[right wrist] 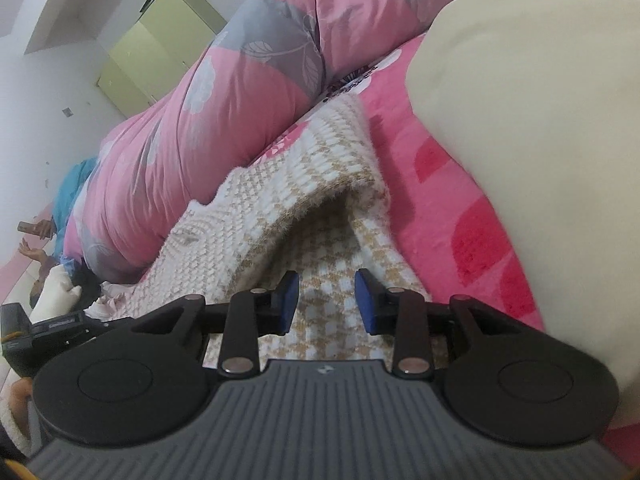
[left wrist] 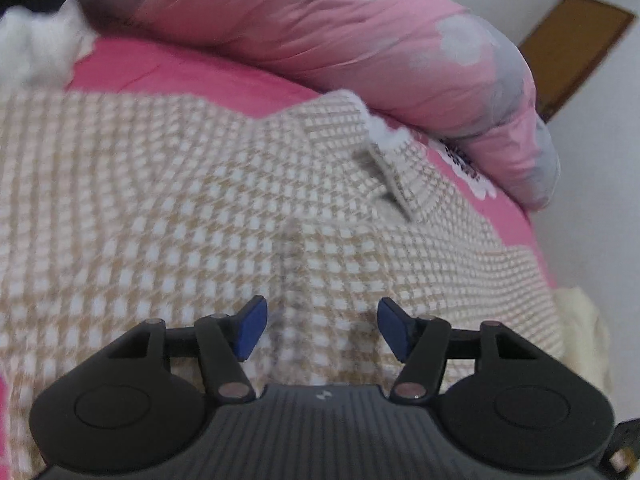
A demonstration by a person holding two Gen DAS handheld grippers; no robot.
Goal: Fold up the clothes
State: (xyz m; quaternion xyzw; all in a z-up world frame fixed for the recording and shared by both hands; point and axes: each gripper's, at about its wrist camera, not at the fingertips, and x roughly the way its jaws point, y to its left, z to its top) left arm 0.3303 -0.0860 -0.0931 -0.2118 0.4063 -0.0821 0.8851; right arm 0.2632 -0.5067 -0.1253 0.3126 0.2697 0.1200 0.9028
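A beige-and-white houndstooth knit garment (left wrist: 180, 200) lies spread on the pink bed sheet (left wrist: 168, 72). Its collar or tab (left wrist: 400, 176) points toward the rolled quilt. My left gripper (left wrist: 323, 322) hovers over the middle of the garment, jaws open, with nothing between the blue pads (left wrist: 252, 328). In the right wrist view the same garment (right wrist: 240, 216) has an edge folded over, forming a raised flap (right wrist: 320, 176). My right gripper (right wrist: 327, 300) sits low over the cloth just in front of that flap, jaws open and narrower than the left, with cloth below them and none pinched.
A rolled pink-and-grey floral quilt (left wrist: 340, 28) lies along the far side of the bed. A large cream cloth (right wrist: 520, 120) bulks up at the right. White fluffy fabric (left wrist: 36, 48) lies at the far left. A person's hand (right wrist: 34, 254) and a green cabinet (right wrist: 160, 48) are beyond the bed.
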